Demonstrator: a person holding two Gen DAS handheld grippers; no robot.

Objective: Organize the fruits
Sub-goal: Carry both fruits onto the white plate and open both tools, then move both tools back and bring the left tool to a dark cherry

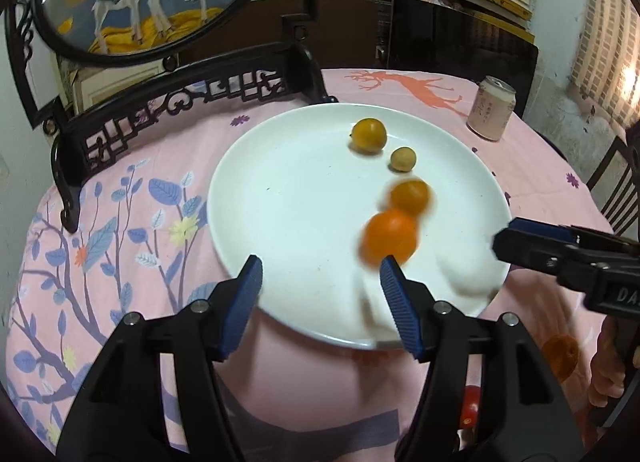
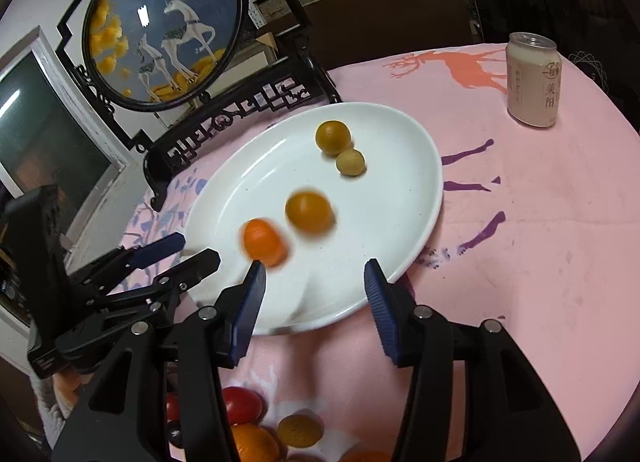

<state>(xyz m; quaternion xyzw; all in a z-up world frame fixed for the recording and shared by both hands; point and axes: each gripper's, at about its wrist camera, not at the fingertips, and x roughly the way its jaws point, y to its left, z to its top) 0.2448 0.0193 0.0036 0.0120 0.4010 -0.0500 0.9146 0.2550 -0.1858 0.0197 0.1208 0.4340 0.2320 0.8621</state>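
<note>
You're holding both tools wide open & empty, left tool (image 1: 320, 282) and right tool (image 2: 314, 282), over the plate (image 1: 288, 190) w/ four fruits lying on it.

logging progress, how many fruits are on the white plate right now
4 on the white plate: a yellow-orange fruit at the far side, a small tan fruit touching it, a blurred yellow-orange fruit mid-plate, and a blurred orange fruit nearest the grippers. None looks hidden.
</note>
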